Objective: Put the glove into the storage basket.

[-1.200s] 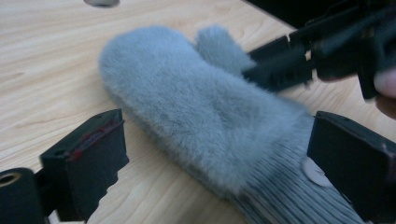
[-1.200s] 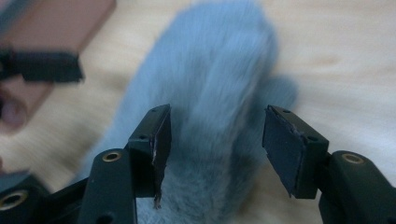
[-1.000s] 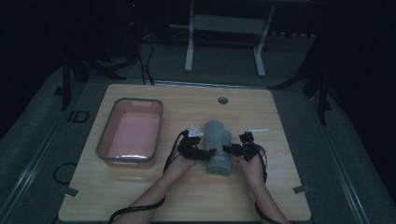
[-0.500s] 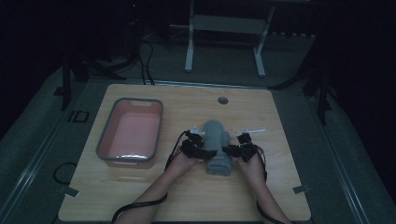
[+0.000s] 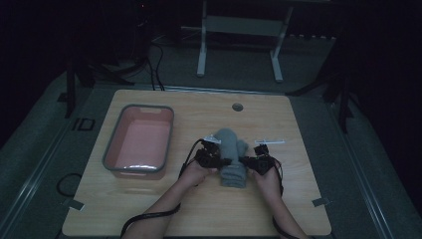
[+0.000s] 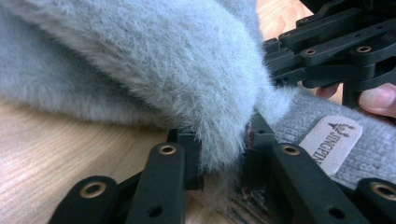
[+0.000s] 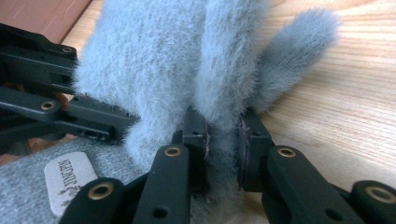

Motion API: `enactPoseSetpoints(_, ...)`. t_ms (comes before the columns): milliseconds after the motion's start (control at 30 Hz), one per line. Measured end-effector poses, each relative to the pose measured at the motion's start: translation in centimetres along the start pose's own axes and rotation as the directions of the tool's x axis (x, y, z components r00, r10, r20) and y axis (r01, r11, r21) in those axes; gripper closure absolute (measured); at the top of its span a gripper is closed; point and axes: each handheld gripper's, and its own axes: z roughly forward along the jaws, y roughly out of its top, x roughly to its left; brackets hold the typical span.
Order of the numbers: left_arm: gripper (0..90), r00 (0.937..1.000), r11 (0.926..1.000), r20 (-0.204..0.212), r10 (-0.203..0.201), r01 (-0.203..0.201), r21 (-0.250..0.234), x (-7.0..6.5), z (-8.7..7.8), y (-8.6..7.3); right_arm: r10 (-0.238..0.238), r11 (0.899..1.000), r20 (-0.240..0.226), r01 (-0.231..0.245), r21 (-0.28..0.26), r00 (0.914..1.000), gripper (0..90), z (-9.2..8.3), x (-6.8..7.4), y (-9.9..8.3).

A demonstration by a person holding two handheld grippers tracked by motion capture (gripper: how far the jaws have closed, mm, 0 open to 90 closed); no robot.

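- High view: the room is dim, with dark floor around a pale wooden table [image 5: 149, 209] and a metal stand [image 5: 239, 30] behind its far edge. A pink tub with a grey rim [image 5: 138, 142] sits on the table's left half, and a small round grommet [image 5: 237, 107] lies near the far edge.
- A grey fuzzy glove [image 5: 231, 157] lies near the middle of the table, just right of the tub, its length running away from the person. The left gripper [image 5: 222, 162] meets its left side and the right gripper [image 5: 247, 161] its right side, both at the nearer part, with the person's forearms coming in from the near edge. A small white strip [image 5: 270, 142] lies on the wood just beyond the right gripper; I can't make out what it is in this light.
- Left gripper view: the left gripper's [image 6: 223, 161] jaws have just been closing and now pinch a fold of the glove's [image 6: 154, 60] fluffy fabric between the pads. The ribbed cuff carries a pale label [image 6: 330, 144]. The other gripper's black linkage shows at upper right, with fingertips [image 6: 378, 99] behind it.
- Right gripper view: the right gripper's [image 7: 223, 140] jaws have likewise just been closing and squeeze a narrow fold of the glove [image 7: 154, 56] between them. A fuzzy thumb [image 7: 294, 46] sticks out over the bare wood to the right. The label [image 7: 70, 175] shows at lower left, and the tub's pink edge [image 7: 37, 14] at upper left.
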Motion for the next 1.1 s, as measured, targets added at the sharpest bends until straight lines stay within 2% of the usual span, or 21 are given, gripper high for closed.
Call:
enactPoseSetpoints(100, 77.5, 0.9998, 0.9997, 0.000, 0.021, -0.021, -0.010, -0.3, -0.4, 0.3, 0.006, 1.000, 0.002, -0.006, -0.008, 1.0000, 78.6, -0.4, 0.2, 0.2)
enactPoseSetpoints(167, 77.9, 0.9999, 0.9996, 0.012, 0.011, -0.011, -0.024, -0.4, -0.7, 0.5, 0.004, 1.000, 0.000, -0.004, -0.013, 1.0000, 79.0, -0.8, 0.4, 0.4)
enactPoseSetpoints(267, 78.2, 0.9996, 0.9989, 0.016, 0.023, -0.022, -0.041, -0.6, -1.5, 1.0, 0.007, 0.999, -0.011, -0.007, -0.034, 0.9999, 79.3, -1.4, 0.7, 0.8)
enactPoseSetpoints(433, 78.3, 0.9987, 0.9969, 0.021, 0.048, -0.046, -0.064, -1.1, -3.0, 2.0, -0.012, 0.998, -0.022, 0.011, -0.065, 0.9997, 79.7, -2.8, 1.6, 1.7)
enactPoseSetpoints(767, 78.2, 0.9937, 0.9916, 0.007, 0.112, -0.111, -0.066, -1.9, -6.4, 4.2, -0.028, 0.992, -0.056, 0.021, -0.125, 0.9980, 80.0, -5.0, 3.9, 3.9)
enactPoseSetpoints(1100, 78.2, 0.9891, 0.9864, -0.012, 0.147, -0.148, -0.072, -1.1, -10.1, 5.4, -0.060, 0.987, -0.079, 0.047, -0.155, 0.9950, 80.3, -5.4, 6.7, 6.2)
